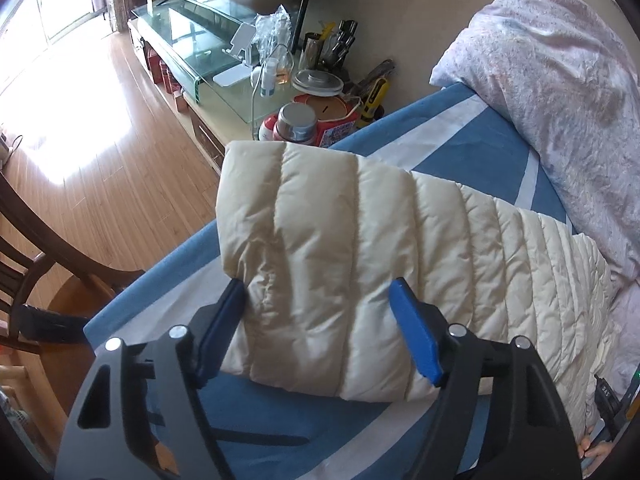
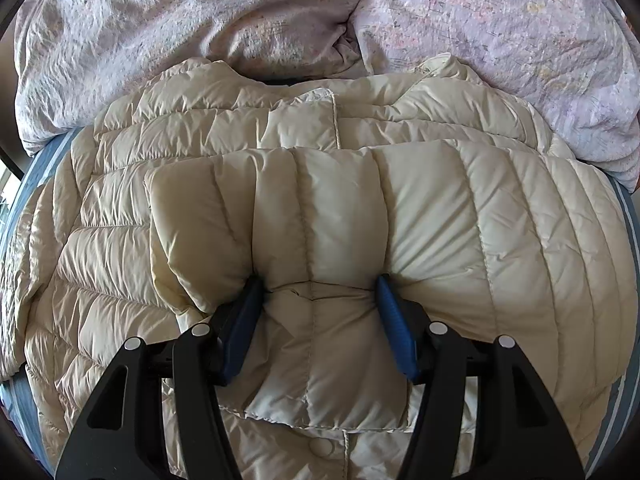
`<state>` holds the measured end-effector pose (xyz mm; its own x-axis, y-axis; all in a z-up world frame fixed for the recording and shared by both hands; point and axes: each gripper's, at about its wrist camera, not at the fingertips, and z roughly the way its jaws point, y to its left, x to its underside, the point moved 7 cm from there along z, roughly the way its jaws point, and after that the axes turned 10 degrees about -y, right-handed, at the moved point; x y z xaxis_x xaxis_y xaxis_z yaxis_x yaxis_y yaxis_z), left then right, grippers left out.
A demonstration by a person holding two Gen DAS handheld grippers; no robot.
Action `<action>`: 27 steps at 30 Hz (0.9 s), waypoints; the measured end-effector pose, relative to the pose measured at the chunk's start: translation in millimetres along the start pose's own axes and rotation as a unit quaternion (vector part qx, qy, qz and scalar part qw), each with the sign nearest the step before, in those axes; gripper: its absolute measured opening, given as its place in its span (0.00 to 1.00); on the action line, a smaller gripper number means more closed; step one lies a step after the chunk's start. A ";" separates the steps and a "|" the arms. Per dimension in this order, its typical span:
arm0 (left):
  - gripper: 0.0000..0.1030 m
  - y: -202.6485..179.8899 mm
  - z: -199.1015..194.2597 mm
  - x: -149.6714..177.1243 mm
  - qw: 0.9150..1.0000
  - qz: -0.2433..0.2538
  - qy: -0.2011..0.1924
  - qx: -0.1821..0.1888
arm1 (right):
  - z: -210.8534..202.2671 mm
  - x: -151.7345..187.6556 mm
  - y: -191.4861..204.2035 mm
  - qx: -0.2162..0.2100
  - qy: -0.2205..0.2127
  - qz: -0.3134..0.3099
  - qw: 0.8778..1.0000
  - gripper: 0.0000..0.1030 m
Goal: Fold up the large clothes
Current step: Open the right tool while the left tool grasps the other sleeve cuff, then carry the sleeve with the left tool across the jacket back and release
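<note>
Cream puffer jacket (image 2: 320, 208) lies mid-frame on the blue bed (image 1: 460, 136), partly folded. Right tool (image 2: 318, 308) pinches a folded panel. Left tool (image 1: 320, 320) spread astride the sleeve end, not gripping. Next, probably: clamp, fold inward.

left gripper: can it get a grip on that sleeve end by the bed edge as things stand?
Probably yes. The left gripper already straddles the sleeve of the cream puffer jacket, jaws on either side of the padding. Nothing lies between them, and the blue bedsheet around is bare.

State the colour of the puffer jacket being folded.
Cream puffer jacket, clearest in the right wrist view.
</note>
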<state>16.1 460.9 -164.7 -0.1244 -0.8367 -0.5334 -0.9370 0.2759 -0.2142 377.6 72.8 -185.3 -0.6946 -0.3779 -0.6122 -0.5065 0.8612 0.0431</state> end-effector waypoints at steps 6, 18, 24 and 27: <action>0.52 5.2 -1.3 -1.2 1.000 -0.017 -0.011 -0.005 | -0.1 0.2 -0.4 0.000 -0.003 0.001 1.000 0.59; 0.03 -7.8 -5.5 -1.2 1.000 -0.017 -0.006 0.019 | -1.0 0.7 1.4 0.001 -0.005 0.003 1.000 0.59; 0.03 -68.3 -45.1 -24.7 0.996 0.026 -0.046 0.074 | -1.2 0.7 1.9 -0.003 0.000 0.000 1.000 0.59; 0.03 -114.8 -69.8 -33.5 0.989 0.053 -0.065 0.120 | -0.9 0.5 1.9 -0.004 0.002 -0.001 1.000 0.59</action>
<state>105.1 424.2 -65.1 -0.1597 -0.7341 -0.6600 -0.8145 0.4757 -0.3322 375.9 73.9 -184.8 -0.6948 -0.3814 -0.6097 -0.5126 0.8573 0.0479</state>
